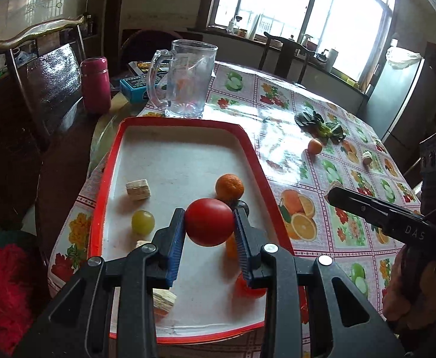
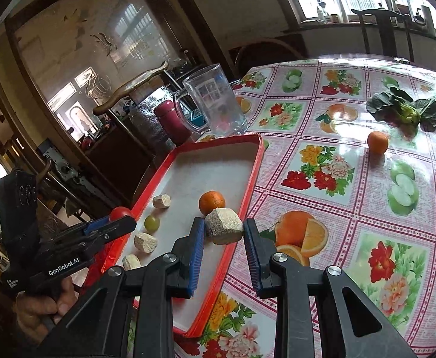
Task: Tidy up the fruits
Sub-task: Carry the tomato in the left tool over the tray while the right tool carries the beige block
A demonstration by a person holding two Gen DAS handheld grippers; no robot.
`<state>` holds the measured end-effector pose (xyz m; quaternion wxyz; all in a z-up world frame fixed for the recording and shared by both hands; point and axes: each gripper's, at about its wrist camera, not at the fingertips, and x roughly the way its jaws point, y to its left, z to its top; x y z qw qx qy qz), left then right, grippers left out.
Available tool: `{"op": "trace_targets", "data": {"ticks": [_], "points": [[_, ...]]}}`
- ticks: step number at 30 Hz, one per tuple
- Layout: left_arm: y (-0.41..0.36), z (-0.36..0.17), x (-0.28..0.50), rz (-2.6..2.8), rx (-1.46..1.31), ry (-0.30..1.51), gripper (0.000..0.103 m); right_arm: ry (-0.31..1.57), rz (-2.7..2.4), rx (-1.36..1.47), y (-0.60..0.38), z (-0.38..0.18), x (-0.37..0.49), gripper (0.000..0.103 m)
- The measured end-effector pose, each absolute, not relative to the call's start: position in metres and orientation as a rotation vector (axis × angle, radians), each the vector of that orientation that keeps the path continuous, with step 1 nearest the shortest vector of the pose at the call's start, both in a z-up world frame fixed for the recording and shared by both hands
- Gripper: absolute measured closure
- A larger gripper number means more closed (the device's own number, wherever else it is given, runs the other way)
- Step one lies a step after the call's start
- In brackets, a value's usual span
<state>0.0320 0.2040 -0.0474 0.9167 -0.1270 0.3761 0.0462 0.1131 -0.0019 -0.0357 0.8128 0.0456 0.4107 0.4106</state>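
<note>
Above the near end of the red-rimmed tray [image 1: 256,155], the left gripper [image 1: 209,223] pinches a red tomato [image 1: 209,222] between its blue pads, holding it clear of the tray floor. Beyond the tomato, inside the tray, an orange [image 1: 230,188] lies toward the right wall, a green grape [image 1: 142,222] toward the left wall, and a pale beige chunk [image 1: 138,189] just past the grape. Another red fruit [image 1: 249,289] shows partly under the gripper's right finger. Over the tray's right rim, the right gripper [image 2: 224,232] grips a pale rough chunk [image 2: 223,226] between its pads, just nearer than the orange. A clear glass mug [image 1: 185,79] stands on the desk [image 1: 277,113] beyond the tray's far end. Well to the right of the tray, a second small orange [image 1: 314,146] sits on the flowered cloth beside a bunch of leafy greens [image 1: 322,125].
</note>
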Motion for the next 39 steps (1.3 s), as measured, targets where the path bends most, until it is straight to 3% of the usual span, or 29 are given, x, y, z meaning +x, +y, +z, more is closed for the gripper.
{"op": "trace_targets", "data": {"ticks": [39], "points": [[0.274, -0.069, 0.1, 0.188, -0.297, 0.847, 0.073, 0.945, 0.923, 0.009, 0.097, -0.058, 0.181, 0.076]]}}
